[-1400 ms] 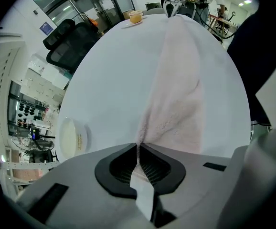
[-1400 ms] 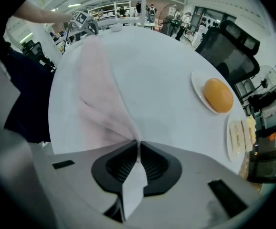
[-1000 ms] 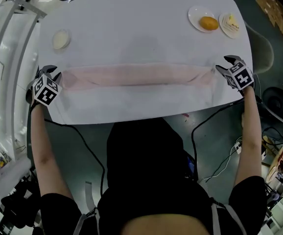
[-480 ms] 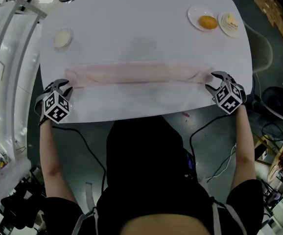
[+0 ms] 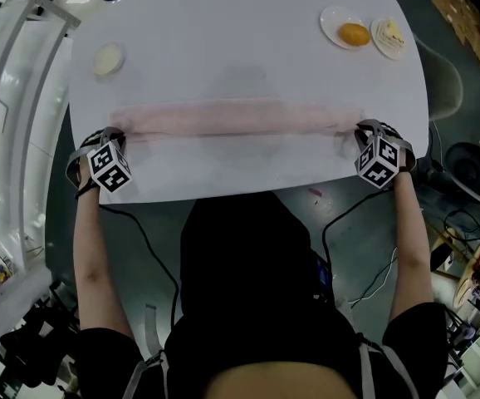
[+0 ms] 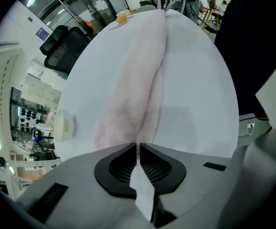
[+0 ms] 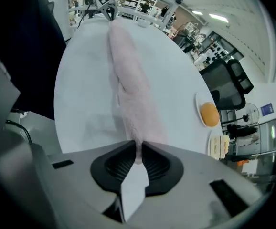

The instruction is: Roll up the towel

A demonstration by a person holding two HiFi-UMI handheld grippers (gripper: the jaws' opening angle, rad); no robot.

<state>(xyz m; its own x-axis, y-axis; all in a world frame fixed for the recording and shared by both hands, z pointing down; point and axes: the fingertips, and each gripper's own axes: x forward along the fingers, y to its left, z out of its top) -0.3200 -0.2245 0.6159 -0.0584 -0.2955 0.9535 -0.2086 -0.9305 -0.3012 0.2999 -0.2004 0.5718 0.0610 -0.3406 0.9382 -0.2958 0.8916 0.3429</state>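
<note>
Since a second ago, both grippers have come in from the table's (image 5: 248, 40) side edges to the ends of the towel (image 5: 232, 117). Both sets of jaws have just been closing with cloth between them.

State now:
- left gripper (image 5: 111, 133): jaws pressed almost together, pinching a thin bit of the towel's left end.
- right gripper (image 5: 364, 129): jaws nipped on the towel's right end, pink cloth visibly running in between the pads.
- Towel: a long, narrow pink strip lying flat across the table's middle, parallel to the table's near edge. It runs gripper to gripper, so each tool sits at one end, on the side nearer the table's near edge.

Risks as I see them:
- The left bite looks shallow. A lift or twist could pull the cloth out, leaving only one end turning.
- The span is long and the middle is unsupported. If the two hands turn at different rates, the roll comes out skewed or cone-shaped, and the centre may lag and stay flat.
- Pulling the ends apart would stretch the strip and open the fold instead of rolling it.
- The plate with the orange food (image 5: 354, 33) near the table's far right corner is well apart, so it's low concern.
</note>
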